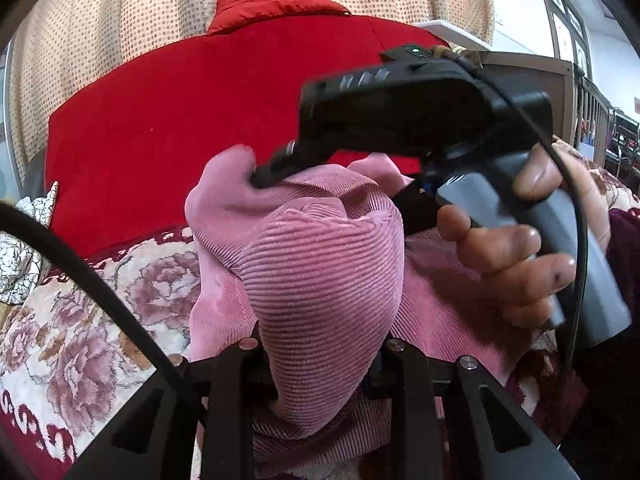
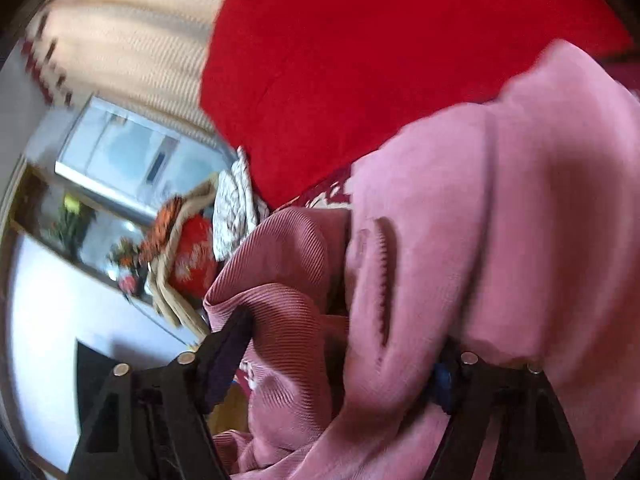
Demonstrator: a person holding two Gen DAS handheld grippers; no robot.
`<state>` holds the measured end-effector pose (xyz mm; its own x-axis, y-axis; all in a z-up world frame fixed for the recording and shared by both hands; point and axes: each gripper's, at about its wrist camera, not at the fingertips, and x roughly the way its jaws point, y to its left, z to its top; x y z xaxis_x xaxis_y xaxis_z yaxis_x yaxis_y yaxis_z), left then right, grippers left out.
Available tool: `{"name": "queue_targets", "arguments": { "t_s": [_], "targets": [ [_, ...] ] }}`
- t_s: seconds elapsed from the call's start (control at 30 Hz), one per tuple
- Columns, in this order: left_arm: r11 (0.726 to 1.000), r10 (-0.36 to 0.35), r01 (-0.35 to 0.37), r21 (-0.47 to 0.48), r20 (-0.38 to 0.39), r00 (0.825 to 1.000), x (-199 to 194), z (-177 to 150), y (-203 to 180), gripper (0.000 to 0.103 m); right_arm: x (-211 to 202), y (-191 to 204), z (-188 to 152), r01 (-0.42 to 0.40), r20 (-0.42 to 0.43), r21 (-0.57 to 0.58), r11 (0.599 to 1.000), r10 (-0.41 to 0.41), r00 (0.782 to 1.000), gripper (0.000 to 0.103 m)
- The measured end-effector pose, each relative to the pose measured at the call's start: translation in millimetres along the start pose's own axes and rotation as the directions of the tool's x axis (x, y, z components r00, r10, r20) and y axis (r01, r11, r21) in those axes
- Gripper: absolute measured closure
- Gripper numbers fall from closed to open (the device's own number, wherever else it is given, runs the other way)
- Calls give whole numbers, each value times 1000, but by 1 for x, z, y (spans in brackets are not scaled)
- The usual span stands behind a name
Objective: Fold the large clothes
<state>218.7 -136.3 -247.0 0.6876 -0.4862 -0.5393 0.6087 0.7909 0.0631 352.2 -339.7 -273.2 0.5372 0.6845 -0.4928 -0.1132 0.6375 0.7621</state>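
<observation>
Between both fingers: pink corduroy garment [image 1: 324,280], bunched above the floral bed cover [image 1: 80,320].
Left gripper [image 1: 320,364]: clenched on a fold.
Right gripper [image 2: 340,360]: gripping cloth too.
Handling: soft, limp, likely light; take hems or seams.

— We read the pink garment [image 1: 320,280] as ribbed cloth, fine cords running across it, matt and soft; its inner face [image 2: 520,220] looks smooth and fleecy.

— We agree. The red blanket [image 1: 180,120] is plain matt cloth, the floral bedspread [image 1: 72,340] a plush pile. The left gripper [image 1: 320,380] is matt black plastic with shiny metal pins.

— The right gripper [image 2: 332,376] looks the same to us; its handle [image 1: 552,220] is smooth grey plastic, and the curtain [image 1: 160,0] is dotted fabric.
</observation>
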Motion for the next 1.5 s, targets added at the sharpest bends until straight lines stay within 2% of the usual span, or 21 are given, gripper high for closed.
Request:
{"name": "queue_targets", "arguments": {
  "t_s": [0.07, 0.1, 0.27, 0.33, 0.47, 0.57, 0.67, 0.7, 0.73, 0.77, 0.83, 0.9, 0.93, 1.0, 1.07, 1.1, 1.17, 1.27, 1.4, 1.43, 1.5],
  "targets": [
    [1000, -5, 6, -8, 3, 1000, -2, 1, 2, 76, 7, 8, -2, 50, -14, -68, 996, -51, 999, 78],
    [1000, -11, 11, -13, 1, 1000, -2, 2, 3, 76, 10, 10, -4, 86, -9, -91, 992, -87, 996, 80],
    [999, -27, 25, 25, 58, 998, -13, 20, -15, 76, -18, 14, -7, 104, 71, -82, 991, -98, 993, 87],
    [997, -76, 73, 25, 105, 992, -18, 36, -30, 76, -40, 16, -6, 110, 127, -92, 990, -98, 987, 88],
    [984, -178, 172, 50, 160, 971, -15, 62, -67, 76, -107, 9, -2, 127, 272, -76, 989, -102, 957, 90],
    [974, -214, 201, 102, 132, 968, 4, 71, -100, 71, -145, -18, 3, 173, 339, -34, 984, -152, 928, 91],
    [959, -271, 262, 110, 75, 960, 10, 68, -107, 50, -151, -66, 10, 249, 319, 77, 965, -261, 911, 95],
    [948, -302, 292, 124, 75, 950, 5, 65, -105, 49, -148, -78, 11, 270, 296, 106, 957, -289, 910, 95],
    [938, -327, 313, 147, 80, 942, -1, 63, -101, 48, -138, -95, 13, 269, 241, 136, 954, -295, 925, 95],
    [929, -345, 326, 176, 95, 934, -13, 61, -94, 41, -129, -109, 12, 262, 192, 158, 952, -290, 938, 96],
    [921, -366, 333, 200, 160, 917, -37, 61, -72, 34, -122, -111, 12, 294, 181, 143, 945, -317, 931, 96],
    [933, -358, 335, 133, 234, 904, -55, 66, -37, 26, -121, -98, 13, 325, 188, 96, 941, -338, 922, 95],
    [941, -339, 327, 88, 245, 908, -54, 69, -22, 24, -120, -96, 13, 321, 187, 96, 942, -334, 924, 95],
    [966, -243, 256, -37, 212, 947, -40, 69, 10, 23, -117, -99, 9, 328, 183, 103, 939, -342, 922, 96],
    [982, -147, 158, -103, 110, 983, -11, 64, 27, 24, -114, -99, 8, 336, 182, 115, 935, -352, 918, 96],
    [985, -130, 134, -108, 42, 991, 7, 59, 27, 24, -114, -99, 7, 331, 186, 123, 935, -350, 918, 96],
    [988, -142, 135, -74, -94, 985, 40, 47, 9, 24, -115, -94, 6, 342, 196, 140, 929, -365, 910, 94],
    [988, -141, 133, -78, -116, 983, 49, 43, -6, 24, -135, -86, 2, 394, 198, 149, 907, -417, 887, 91],
    [992, -114, 107, -67, -118, 986, 48, 45, -11, 24, -166, -35, -15, 543, 309, 80, 836, -539, 784, 91],
    [992, -114, 106, -75, -120, 986, 47, 45, -5, 24, -172, -25, -20, 555, 337, 59, 830, -540, 771, 91],
    [992, -111, 103, -74, -120, 987, 45, 46, -9, 24, -181, 2, -31, 521, 379, -8, 853, -480, 791, 91]
  ]
}}
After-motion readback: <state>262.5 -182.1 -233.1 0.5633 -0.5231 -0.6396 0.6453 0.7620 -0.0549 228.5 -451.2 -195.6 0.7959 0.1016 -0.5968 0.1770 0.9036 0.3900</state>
